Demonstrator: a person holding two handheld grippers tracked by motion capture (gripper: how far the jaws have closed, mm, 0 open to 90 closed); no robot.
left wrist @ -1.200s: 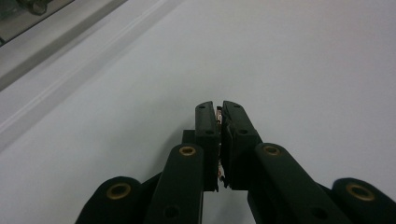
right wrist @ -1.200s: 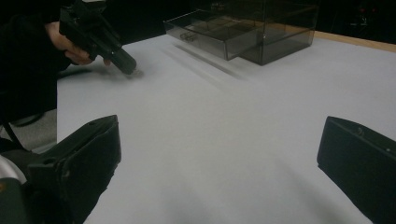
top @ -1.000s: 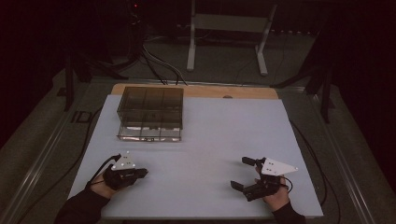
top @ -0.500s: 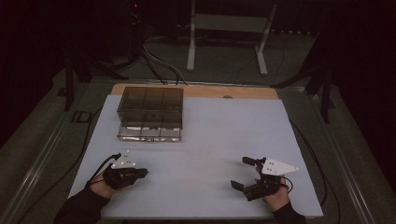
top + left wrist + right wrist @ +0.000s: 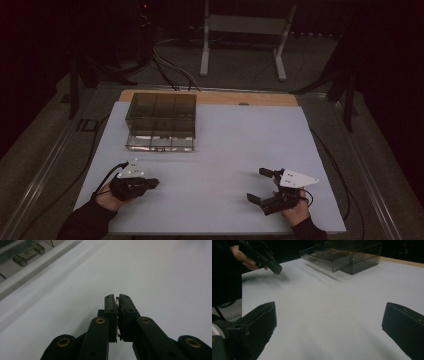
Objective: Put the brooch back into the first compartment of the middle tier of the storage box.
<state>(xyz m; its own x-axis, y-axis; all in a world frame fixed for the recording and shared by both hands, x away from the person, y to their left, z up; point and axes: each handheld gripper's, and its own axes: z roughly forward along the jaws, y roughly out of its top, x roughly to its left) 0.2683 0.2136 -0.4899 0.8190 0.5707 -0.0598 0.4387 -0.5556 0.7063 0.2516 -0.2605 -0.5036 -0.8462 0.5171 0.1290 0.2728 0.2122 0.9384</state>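
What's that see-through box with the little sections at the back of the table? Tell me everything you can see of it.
The box is a smoky, transparent plastic organiser, low and rectangular, split by thin walls into small compartments. A clear drawer stands pulled out from its lower front, toward the person, with something small and dark inside, too dim to identify. It sits flat on the white table top, at the far left, near the wooden edge. Neither gripper touches it.

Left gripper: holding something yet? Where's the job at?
Done: the drawer of the smoked box stands pulled out. In hand: the left gripper is shut on a small thin thing, too small to identify, low over the white table. The right gripper waits open. Left: getting it into the drawer, probably.
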